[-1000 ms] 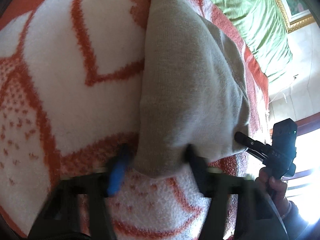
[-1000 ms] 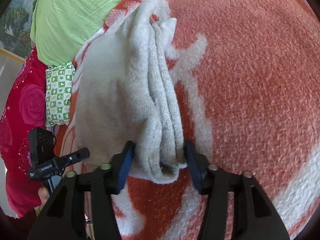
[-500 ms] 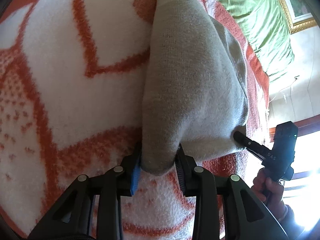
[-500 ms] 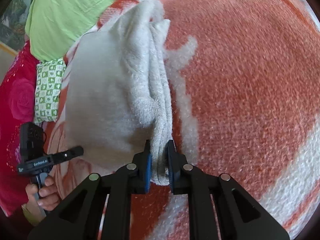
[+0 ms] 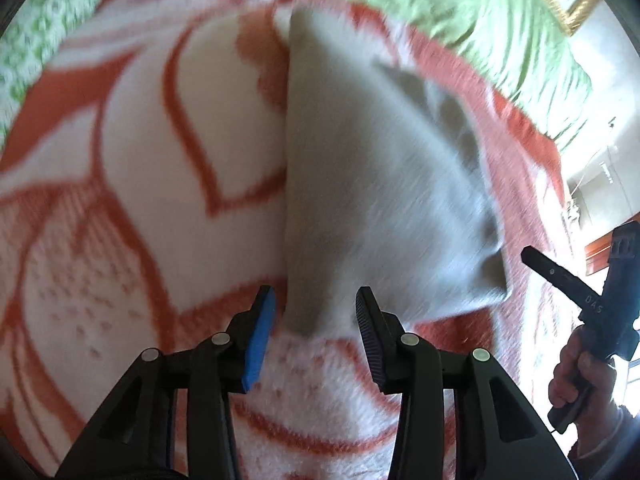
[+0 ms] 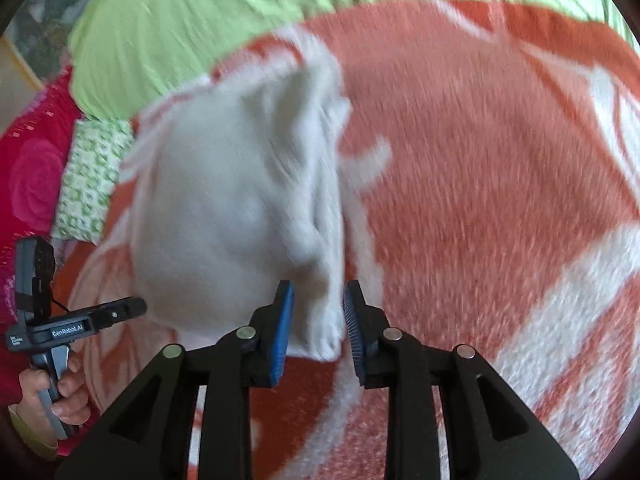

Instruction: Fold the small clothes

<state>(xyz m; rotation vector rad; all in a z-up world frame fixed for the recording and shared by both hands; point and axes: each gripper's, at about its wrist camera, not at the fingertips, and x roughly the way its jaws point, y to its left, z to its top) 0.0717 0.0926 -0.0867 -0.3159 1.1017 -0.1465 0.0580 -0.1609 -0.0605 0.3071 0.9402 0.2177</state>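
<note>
A small grey-beige knitted garment [image 5: 372, 184] lies folded on an orange and white blanket [image 5: 132, 184]. My left gripper [image 5: 316, 320] is open, its jaws on either side of the garment's near corner without pressing it. In the right wrist view the same garment [image 6: 240, 208] looks pale grey, with its layered edge between the jaws of my right gripper [image 6: 318, 312], which is also open. Each gripper shows in the other's view: the right one [image 5: 592, 304] at the garment's right side, the left one [image 6: 72, 324] at its left side. Both views are motion-blurred.
A green sheet [image 6: 192, 20] covers the far part of the bed. A green-patterned cloth [image 6: 92, 176] and a red floral fabric [image 6: 32, 172] lie to the left. A gold picture frame [image 5: 576, 4] and a bright window are at the right.
Both grippers were shut on the garment's near corners half a second ago and have now opened. Both have pulled back and up, so more of the bed shows.
</note>
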